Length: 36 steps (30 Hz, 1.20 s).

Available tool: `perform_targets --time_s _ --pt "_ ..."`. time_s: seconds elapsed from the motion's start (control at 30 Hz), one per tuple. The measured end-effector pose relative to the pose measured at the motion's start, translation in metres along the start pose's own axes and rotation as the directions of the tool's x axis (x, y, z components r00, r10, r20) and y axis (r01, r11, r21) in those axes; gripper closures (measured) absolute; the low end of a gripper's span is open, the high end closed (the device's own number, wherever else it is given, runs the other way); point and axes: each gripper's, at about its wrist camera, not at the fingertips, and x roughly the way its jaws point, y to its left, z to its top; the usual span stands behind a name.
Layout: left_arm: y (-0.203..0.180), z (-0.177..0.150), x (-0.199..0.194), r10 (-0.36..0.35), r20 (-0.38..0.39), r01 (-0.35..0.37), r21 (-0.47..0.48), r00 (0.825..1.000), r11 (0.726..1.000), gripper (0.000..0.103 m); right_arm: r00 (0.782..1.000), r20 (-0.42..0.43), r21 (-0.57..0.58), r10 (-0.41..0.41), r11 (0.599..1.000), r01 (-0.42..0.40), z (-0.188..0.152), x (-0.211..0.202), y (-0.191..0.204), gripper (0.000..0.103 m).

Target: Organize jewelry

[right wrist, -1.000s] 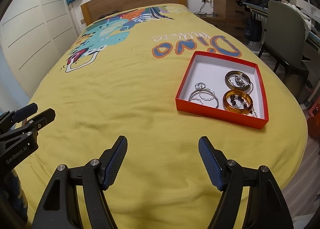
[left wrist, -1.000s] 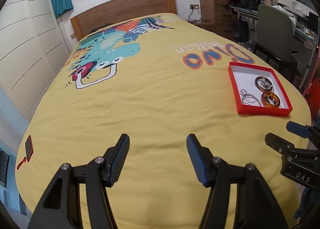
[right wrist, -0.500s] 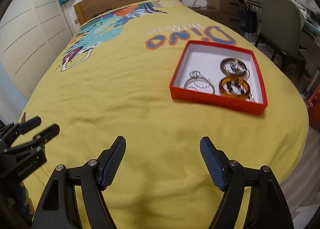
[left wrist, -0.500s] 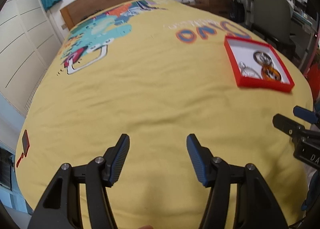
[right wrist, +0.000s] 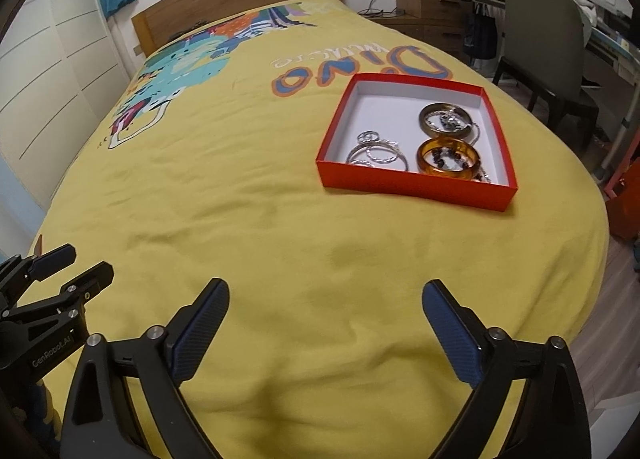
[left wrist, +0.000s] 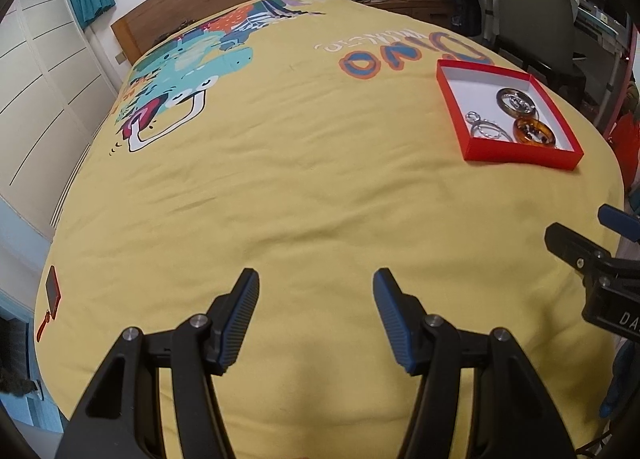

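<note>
A red box [right wrist: 416,183] with a white inside lies on the yellow bedspread [right wrist: 240,199], also in the left wrist view [left wrist: 520,157]. In it are an amber bangle [right wrist: 448,159] with dark beads inside, a dark bangle [right wrist: 446,119] with a chain, and silver rings and bangles [right wrist: 376,153]. My right gripper [right wrist: 326,299] is open and empty, well short of the box. My left gripper [left wrist: 316,291] is open and empty, left of the right one, far from the box.
A wooden headboard [right wrist: 240,7] stands at the far end. A grey chair [right wrist: 544,47] and a cluttered desk stand to the right of the bed. White wardrobe doors [left wrist: 44,91] line the left. A small red item [left wrist: 52,287] lies at the bed's left edge.
Both views shifted: the box sat nearer in the right wrist view half a second ago, then receded slightly. Both grippers stayed open and empty.
</note>
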Motion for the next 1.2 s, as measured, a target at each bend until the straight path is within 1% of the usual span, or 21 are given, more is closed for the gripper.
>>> perform_targets --time_s 0.27,0.4,0.73,1.2 --pt "-0.005 0.001 0.003 -0.005 -0.005 0.005 0.009 1.000 1.000 0.046 0.998 0.018 0.005 -0.061 0.998 0.061 0.001 -0.002 -0.007 0.003" --pt "-0.005 0.001 0.004 -0.001 -0.009 0.001 0.008 1.000 1.000 0.046 0.997 0.021 0.017 -0.079 0.997 0.079 0.002 -0.002 -0.013 0.003" --pt "-0.007 0.001 0.005 0.004 -0.007 -0.004 0.011 1.000 1.000 0.046 0.997 0.028 0.028 -0.072 0.997 0.071 0.002 0.000 -0.015 0.002" --pt "-0.002 0.004 0.001 0.007 0.008 -0.007 -0.009 1.000 1.000 0.046 0.996 0.026 0.007 -0.086 0.996 0.086 0.002 0.000 -0.009 0.001"
